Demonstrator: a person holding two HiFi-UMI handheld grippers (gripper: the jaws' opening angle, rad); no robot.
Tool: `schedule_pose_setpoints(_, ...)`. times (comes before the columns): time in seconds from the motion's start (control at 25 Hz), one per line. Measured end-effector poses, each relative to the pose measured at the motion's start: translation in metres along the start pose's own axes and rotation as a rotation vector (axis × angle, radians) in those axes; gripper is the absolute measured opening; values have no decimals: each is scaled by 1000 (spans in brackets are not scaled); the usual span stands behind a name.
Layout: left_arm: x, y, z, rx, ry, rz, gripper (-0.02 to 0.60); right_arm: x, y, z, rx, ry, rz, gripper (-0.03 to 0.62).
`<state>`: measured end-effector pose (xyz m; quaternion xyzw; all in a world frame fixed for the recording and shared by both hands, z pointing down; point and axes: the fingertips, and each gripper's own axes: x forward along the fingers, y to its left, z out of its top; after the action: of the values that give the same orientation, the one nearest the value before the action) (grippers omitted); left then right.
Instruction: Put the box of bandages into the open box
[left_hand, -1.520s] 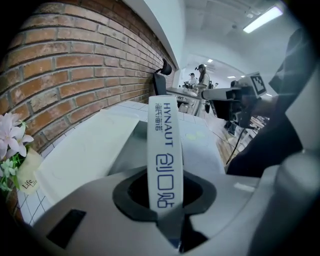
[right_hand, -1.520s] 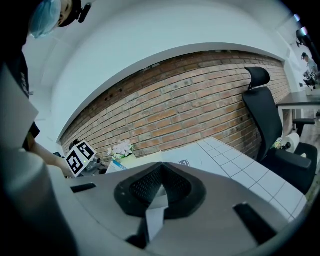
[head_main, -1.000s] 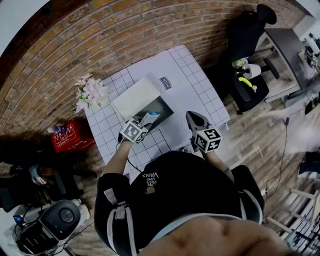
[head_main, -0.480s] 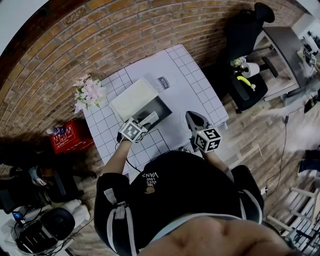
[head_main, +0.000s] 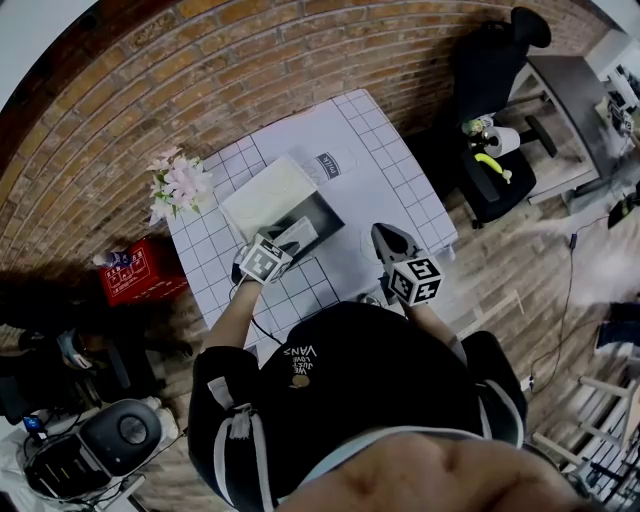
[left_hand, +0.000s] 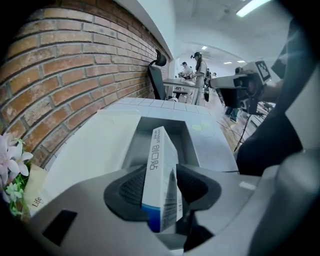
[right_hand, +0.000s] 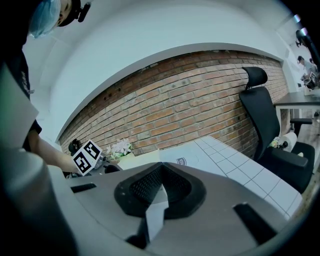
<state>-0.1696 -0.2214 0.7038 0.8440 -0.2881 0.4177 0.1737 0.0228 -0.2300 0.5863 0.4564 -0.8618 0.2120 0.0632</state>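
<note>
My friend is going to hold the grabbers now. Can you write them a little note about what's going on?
The left gripper is shut on the white-and-blue cardboard box of bandages, held on edge with its far end at the mouth of the open grey box.
The right gripper is shut and empty, above the white tiled table, to the right of the grey box.
Done: bandages picked up and brought to the box.
Left: lower them in, open the jaws, pull away.

White tiled table (head_main: 400, 190) with open box (head_main: 325, 212) and pink flowers (head_main: 180, 185) at its corner
</note>
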Motion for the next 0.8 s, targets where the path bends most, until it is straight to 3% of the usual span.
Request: schedule_pose_setpoints(0.8,4,7,-6,17,-22,45,247,-2,4,1,0,2,2,-6)
